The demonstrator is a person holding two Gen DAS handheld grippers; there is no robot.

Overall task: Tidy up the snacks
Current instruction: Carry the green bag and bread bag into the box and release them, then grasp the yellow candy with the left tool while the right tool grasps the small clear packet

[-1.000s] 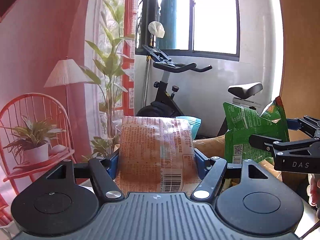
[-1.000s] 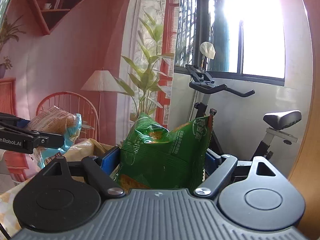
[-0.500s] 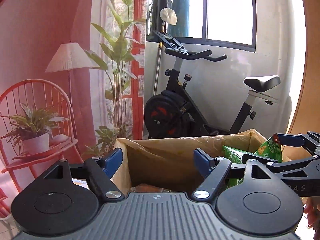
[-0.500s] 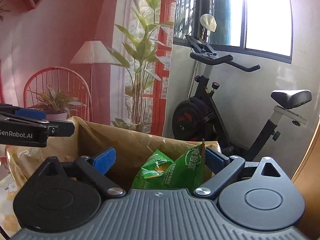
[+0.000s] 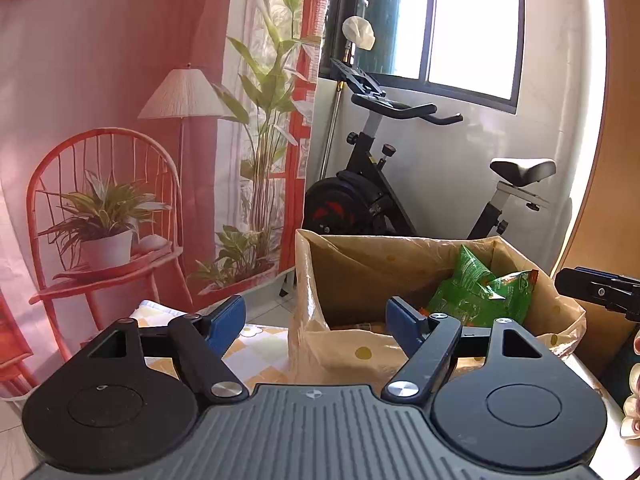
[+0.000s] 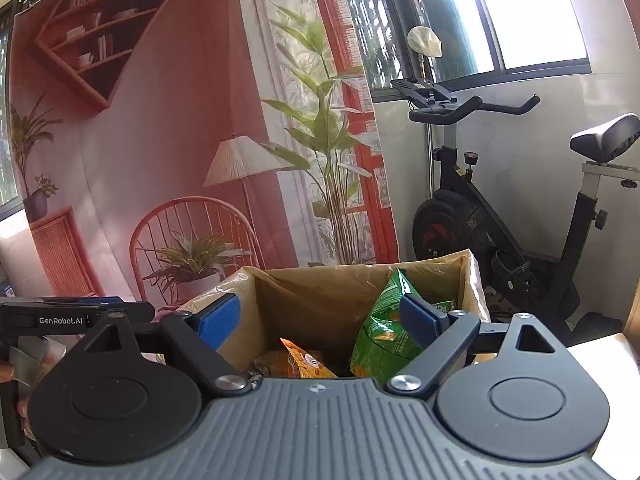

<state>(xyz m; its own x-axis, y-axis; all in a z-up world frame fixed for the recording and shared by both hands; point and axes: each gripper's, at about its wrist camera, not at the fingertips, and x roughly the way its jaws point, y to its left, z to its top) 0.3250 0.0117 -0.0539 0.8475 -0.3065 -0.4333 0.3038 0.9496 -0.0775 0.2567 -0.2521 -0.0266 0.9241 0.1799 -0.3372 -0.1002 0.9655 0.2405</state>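
A cardboard box (image 5: 360,264) lined with a yellow dotted plastic bag stands on the table. Inside it a green snack bag (image 5: 480,292) leans against the right wall. My left gripper (image 5: 316,322) hangs open and empty just before the box's near left corner. The right wrist view looks down into the box (image 6: 320,292): the green snack bag (image 6: 380,324) stands beside an orange snack bag (image 6: 300,360). My right gripper (image 6: 318,318) is over the near rim. Its jaws are closing with nothing pressed between them; the green bag lies behind its right pad.
A chequered tablecloth (image 5: 256,352) covers the table left of the box. An exercise bike (image 5: 372,200) stands behind the box by the window wall. A printed backdrop with a chair and plants hangs at the left. Each gripper shows at the edge of the other's view.
A second ago the left gripper held an orange-brown bag and the right held the green one. Both bags now lie in the box, and both grippers are empty and drawn back from it.
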